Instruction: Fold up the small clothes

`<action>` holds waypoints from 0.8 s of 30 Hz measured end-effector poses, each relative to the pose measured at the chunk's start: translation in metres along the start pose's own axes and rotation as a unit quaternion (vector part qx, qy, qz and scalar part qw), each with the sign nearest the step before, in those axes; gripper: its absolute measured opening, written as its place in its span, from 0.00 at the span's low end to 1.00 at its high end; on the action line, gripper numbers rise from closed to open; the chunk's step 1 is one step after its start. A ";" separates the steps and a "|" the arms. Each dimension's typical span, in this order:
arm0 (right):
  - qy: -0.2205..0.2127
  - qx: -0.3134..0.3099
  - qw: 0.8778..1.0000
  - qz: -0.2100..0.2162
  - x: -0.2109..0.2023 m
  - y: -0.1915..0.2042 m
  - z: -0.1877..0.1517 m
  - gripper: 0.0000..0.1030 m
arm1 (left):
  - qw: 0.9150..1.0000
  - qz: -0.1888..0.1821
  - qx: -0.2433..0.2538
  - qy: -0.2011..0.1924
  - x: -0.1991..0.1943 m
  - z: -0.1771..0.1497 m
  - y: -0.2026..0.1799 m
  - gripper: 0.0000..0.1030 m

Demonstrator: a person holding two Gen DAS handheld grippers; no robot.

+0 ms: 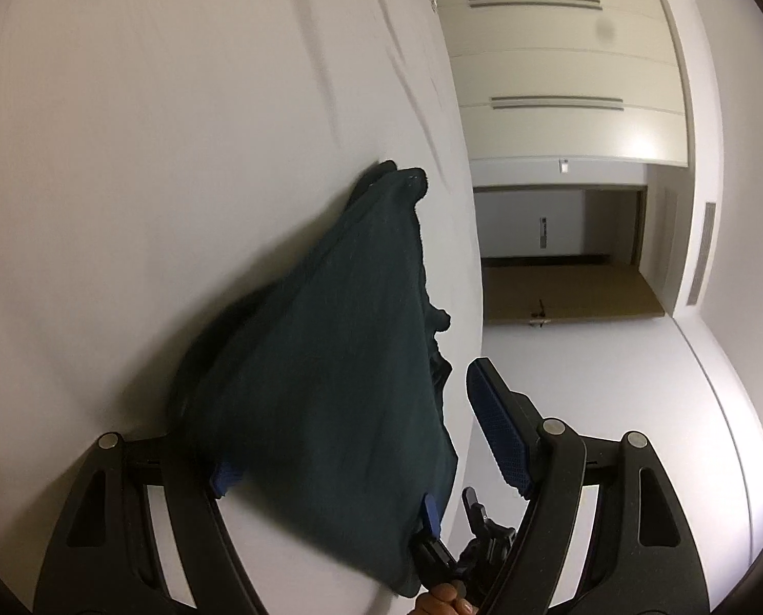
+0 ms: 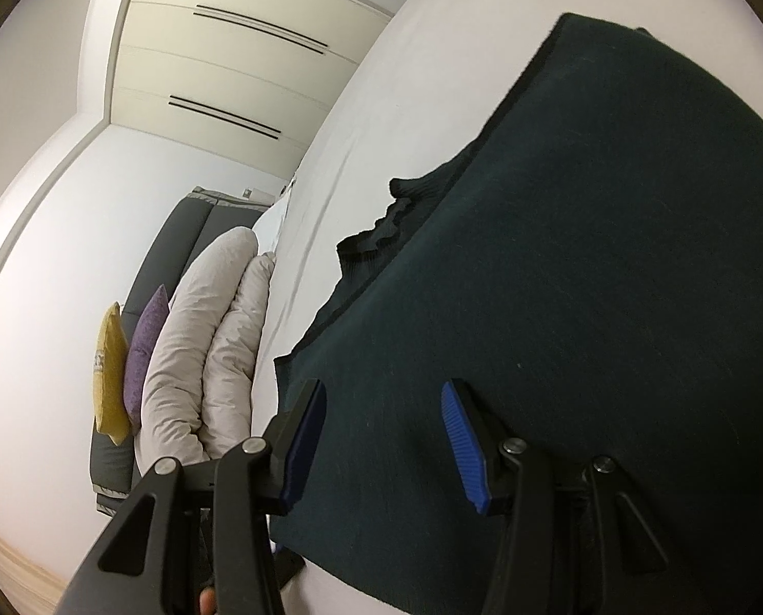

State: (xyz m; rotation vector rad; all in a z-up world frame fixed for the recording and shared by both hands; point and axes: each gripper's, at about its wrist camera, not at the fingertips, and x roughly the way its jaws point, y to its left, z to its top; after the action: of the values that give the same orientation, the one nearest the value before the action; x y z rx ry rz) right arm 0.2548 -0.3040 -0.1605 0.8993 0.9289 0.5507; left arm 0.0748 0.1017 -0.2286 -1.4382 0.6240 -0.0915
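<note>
Green garment: a dark green knit piece [image 1: 330, 359] spread on the white bed sheet [image 1: 151, 154], with a ribbed edge bunched towards its far side; it fills most of the right wrist view [image 2: 586, 282].
Left gripper: the left gripper [image 1: 361, 425] has its jaws wide apart. The garment is draped over one finger and hides most of that pad; the other blue pad [image 1: 499, 441] stands bare, clear of the cloth.
Right gripper: the right gripper [image 2: 384, 389] has its jaws partly apart, both fingers in front of the flat cloth near its edge, nothing pinched between the pads. From the left wrist it shows small at the bottom [image 1: 450, 507], beside the garment's lower edge, with a hand [image 1: 440, 599] behind it.
Wardrobe: a pale wardrobe [image 2: 227, 61] with long bar handles, doors closed, so its contents cannot be told; it also shows past the bed's edge [image 1: 561, 51].
Bed head: two pale pillows [image 2: 197, 333] stand on end, then a purple cushion [image 2: 145, 353] and a yellow cushion [image 2: 109, 374], all against a grey headboard [image 2: 176, 236].
</note>
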 end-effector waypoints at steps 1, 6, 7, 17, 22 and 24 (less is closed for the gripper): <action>0.002 -0.003 1.000 -0.002 0.002 0.001 0.002 0.49 | 1.000 0.002 0.003 0.002 0.007 0.005 -0.003 0.72; 0.019 -0.022 1.000 -0.011 0.017 0.010 0.011 0.49 | 0.999 0.028 0.023 0.010 0.030 0.018 -0.004 0.37; 0.026 -0.028 0.999 -0.016 0.022 0.011 0.013 0.49 | 0.999 0.033 0.021 0.011 0.029 0.020 -0.001 0.26; 0.047 -0.013 0.998 -0.032 0.034 -0.017 0.014 0.00 | 0.998 0.056 0.032 0.008 0.041 0.024 0.000 0.11; 0.060 -0.018 0.998 -0.026 0.027 -0.006 0.016 0.25 | 0.992 0.083 0.090 -0.004 0.044 0.017 -0.032 0.11; 0.054 -0.021 0.998 -0.007 0.017 0.004 0.021 0.48 | 0.974 0.106 0.199 -0.018 0.055 -0.002 -0.078 0.11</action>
State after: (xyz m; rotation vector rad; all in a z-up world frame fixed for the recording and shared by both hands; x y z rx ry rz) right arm 0.2811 -0.2980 -0.1587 0.8306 1.0173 0.6105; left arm 0.1437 0.0640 -0.1739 -0.9783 0.6832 -0.0201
